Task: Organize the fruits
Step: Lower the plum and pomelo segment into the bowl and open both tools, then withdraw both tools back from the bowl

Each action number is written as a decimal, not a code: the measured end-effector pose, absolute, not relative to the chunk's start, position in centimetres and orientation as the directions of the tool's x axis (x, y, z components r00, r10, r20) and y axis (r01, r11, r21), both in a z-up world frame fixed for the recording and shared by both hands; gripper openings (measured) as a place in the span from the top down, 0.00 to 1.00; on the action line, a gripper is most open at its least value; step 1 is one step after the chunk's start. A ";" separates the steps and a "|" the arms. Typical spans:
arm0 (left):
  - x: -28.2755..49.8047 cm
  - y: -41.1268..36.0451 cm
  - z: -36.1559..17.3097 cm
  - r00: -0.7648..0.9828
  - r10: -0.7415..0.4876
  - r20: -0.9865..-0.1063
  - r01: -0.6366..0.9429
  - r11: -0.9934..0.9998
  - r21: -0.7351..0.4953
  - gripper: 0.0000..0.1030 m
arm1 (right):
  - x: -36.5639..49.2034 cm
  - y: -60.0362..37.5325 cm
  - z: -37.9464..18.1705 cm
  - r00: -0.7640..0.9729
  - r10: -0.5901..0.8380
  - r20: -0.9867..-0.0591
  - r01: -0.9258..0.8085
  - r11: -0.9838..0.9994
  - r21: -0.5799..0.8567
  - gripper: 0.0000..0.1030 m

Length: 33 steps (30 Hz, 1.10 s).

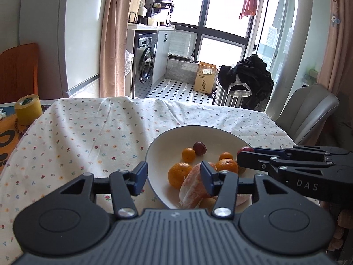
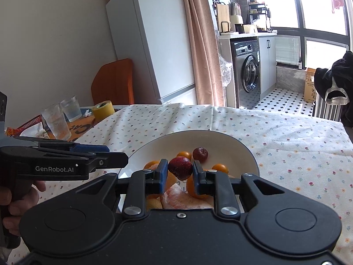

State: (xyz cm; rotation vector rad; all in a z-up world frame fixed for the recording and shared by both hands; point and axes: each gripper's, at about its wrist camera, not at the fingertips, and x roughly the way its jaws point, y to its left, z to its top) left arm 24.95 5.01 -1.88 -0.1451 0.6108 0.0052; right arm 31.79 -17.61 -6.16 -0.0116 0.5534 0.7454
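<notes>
Right between the blue pads of the right gripper [image 2: 178, 172] sits a dark red wrinkled strawberry [image 2: 180, 168], clamped on both sides and hanging over the wide white ceramic bowl [image 2: 247, 154]. The left gripper [image 1: 174, 174] has its jaws apart with nothing pinched; its left finger is over the flowered tablecloth [image 1: 88, 132], its right finger over the bowl, just above a peeled pinkish grapefruit segment [image 1: 190, 187].

My take on the step: the berry's soft, so don't squeeze any harder. Lower it close to a bare patch of the bowl ahead of the jaws before letting go, not from up high. I'd slide the left gripper off to its own side so the two don't bump.

Count in the bowl, as far as I can see: two bigger round orange mandarins [image 1: 179, 174], two small orange kumquats [image 1: 188, 154], one dark red wrinkled round fruit [image 2: 200, 153] (jujube, maybe), and at least one grapefruit segment. A pale yellowish fruit [image 1: 207, 202] sits below the left gripper's right finger, mostly hidden.
</notes>
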 end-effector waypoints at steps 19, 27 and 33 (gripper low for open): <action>22.4 5.1 -1.4 0.819 -0.006 -0.574 -0.074 0.990 -0.117 0.15 | 30.9 -18.0 -4.7 0.628 0.634 -0.452 -0.636 0.752 0.171 0.56; 20.7 4.6 -0.8 0.819 0.003 -0.573 -0.075 0.992 -0.102 0.08 | 28.7 -19.2 -4.5 0.628 0.634 -0.452 -0.627 0.756 0.188 0.56; 19.0 4.2 -0.5 0.816 0.009 -0.578 -0.081 0.992 -0.099 0.06 | 27.0 -20.0 -4.0 0.624 0.639 -0.449 -0.635 0.750 0.186 0.50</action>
